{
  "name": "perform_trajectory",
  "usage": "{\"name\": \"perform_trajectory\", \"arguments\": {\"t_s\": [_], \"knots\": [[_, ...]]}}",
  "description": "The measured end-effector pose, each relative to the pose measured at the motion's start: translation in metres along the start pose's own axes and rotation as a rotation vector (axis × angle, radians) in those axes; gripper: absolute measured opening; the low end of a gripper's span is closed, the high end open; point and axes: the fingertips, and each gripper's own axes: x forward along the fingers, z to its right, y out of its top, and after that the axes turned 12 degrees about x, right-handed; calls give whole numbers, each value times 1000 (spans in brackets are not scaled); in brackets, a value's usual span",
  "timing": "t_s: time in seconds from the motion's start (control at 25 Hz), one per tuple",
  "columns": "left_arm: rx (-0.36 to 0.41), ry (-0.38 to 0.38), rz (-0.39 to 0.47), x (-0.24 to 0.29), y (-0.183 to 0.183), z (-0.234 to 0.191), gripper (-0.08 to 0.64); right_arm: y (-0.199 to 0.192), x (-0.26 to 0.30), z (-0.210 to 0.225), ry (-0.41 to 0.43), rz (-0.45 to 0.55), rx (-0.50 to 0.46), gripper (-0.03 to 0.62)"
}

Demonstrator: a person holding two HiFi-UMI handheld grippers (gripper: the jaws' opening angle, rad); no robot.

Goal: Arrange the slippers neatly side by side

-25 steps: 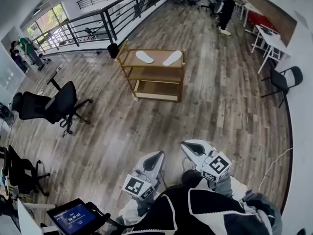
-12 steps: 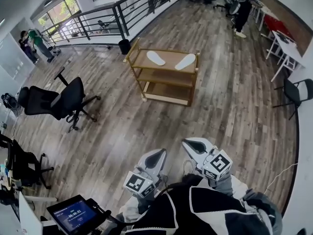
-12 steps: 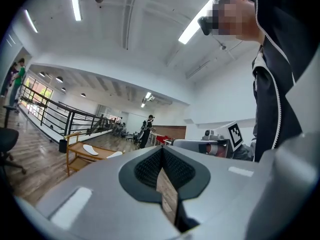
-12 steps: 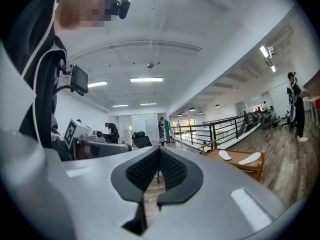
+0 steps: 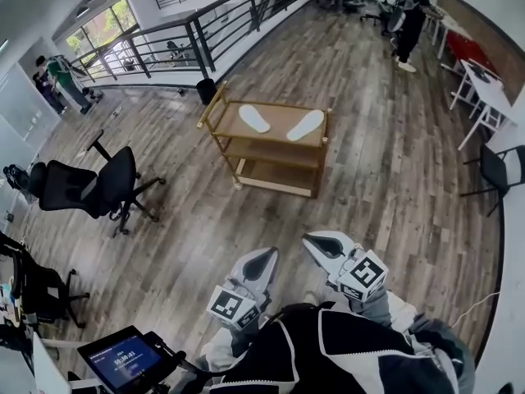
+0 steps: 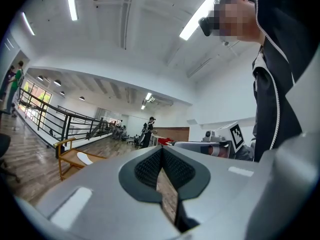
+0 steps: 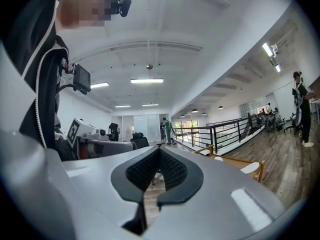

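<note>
Two white slippers lie apart on the top shelf of a wooden cart (image 5: 220,107) across the room, the left slipper (image 5: 253,118) and the right slipper (image 5: 305,125) angled away from each other. My left gripper (image 5: 264,258) is held close to my body, shut and empty. My right gripper (image 5: 318,243) is beside it, also shut with nothing in it. In the left gripper view one slipper (image 6: 84,158) shows on the cart (image 6: 65,146). In the right gripper view a slipper (image 7: 249,167) shows at the cart's corner (image 7: 260,173).
A black office chair (image 5: 90,185) stands left of the cart, another chair (image 5: 37,290) at the far left. A black railing (image 5: 180,39) runs behind the cart. White tables (image 5: 492,89) and a chair (image 5: 496,167) stand at the right. A person (image 5: 410,19) stands far back. A small screen (image 5: 123,361) sits by my left side.
The head view has shifted, so the cart now sits a little lower and nearer the middle. Both grippers stay shut in front of my body.
</note>
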Motion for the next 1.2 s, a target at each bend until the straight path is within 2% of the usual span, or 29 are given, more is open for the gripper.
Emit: {"name": "perform_trajectory", "arguments": {"t_s": [0.28, 0.76, 1.2], "knots": [[5, -7, 0, 48, -6, -1, 18, 12, -9, 51, -15, 7, -4, 5], [-25, -10, -6, 69, -17, -14, 18, 5, -2, 75, -22, -6, 30, 5], [-42, -65, -5, 89, -28, -71, 18, 7, 40, 106, -88, -10, 43, 5]]}}
